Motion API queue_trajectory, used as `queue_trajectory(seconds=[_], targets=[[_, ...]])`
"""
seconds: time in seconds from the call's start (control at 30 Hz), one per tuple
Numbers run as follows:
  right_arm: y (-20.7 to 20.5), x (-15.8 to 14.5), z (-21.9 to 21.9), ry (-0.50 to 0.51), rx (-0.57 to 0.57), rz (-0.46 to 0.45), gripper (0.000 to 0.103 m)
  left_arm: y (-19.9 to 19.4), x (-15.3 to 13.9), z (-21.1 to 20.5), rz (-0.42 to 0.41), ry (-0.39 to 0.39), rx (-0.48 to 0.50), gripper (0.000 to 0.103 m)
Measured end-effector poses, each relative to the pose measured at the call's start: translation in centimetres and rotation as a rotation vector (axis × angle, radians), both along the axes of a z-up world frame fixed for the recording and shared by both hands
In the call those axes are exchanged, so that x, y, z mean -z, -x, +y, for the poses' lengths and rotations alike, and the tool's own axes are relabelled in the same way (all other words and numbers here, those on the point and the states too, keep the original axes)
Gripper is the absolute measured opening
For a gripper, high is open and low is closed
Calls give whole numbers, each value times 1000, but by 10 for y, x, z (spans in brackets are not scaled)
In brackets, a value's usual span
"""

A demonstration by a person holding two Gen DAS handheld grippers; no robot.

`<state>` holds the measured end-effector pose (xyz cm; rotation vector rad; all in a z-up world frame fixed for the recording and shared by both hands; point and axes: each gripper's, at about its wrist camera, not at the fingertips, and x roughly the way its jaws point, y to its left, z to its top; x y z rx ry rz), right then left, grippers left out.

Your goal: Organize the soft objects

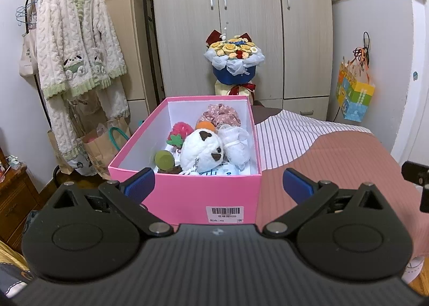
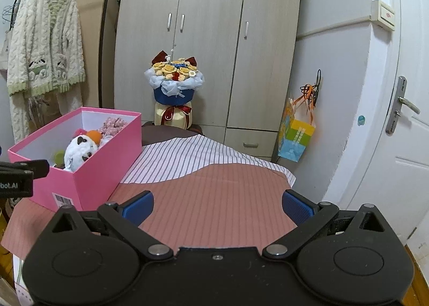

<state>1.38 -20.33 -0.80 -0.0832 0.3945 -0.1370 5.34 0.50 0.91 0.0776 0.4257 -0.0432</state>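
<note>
Soft toys (image 1: 203, 149) fill the pink box (image 1: 187, 193) near the bed's (image 2: 214, 198) left edge; both left gripper (image 1: 218, 185) and right gripper (image 2: 217, 205) have jaws open, empty. A careless nudge could push the box off.

Soft cloth in smooth card, on a woven cover

The box (image 1: 187, 193) looks like smooth matt pink card, white inside, with a paper label (image 1: 224, 214). The plush (image 1: 201, 150) in it is fluffy white pile; the scrunchie (image 1: 219, 115) is printed cloth, and the pouch (image 1: 237, 145) is thin gauzy fabric. The bedcover (image 2: 214, 198) is matt striped cloth. The left gripper (image 1: 218, 185) and right gripper (image 2: 217, 205) are matt black plastic with bright metal pivots and ribbed blue pads (image 2: 297, 208). The wardrobe (image 2: 209, 37) has a pale wood-grain finish, and the robe (image 1: 75, 37) is knobbly fleece.
</note>
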Motion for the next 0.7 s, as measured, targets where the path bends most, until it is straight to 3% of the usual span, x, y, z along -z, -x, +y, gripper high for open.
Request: queue_trajectory(seconds=[0.2, 0.7], targets=[[-1, 2, 0, 4, 9, 9, 103, 0, 2, 5, 3, 23, -21, 103], [3, 2, 5, 18, 11, -8, 103, 0, 2, 4, -11, -11, 1, 103]])
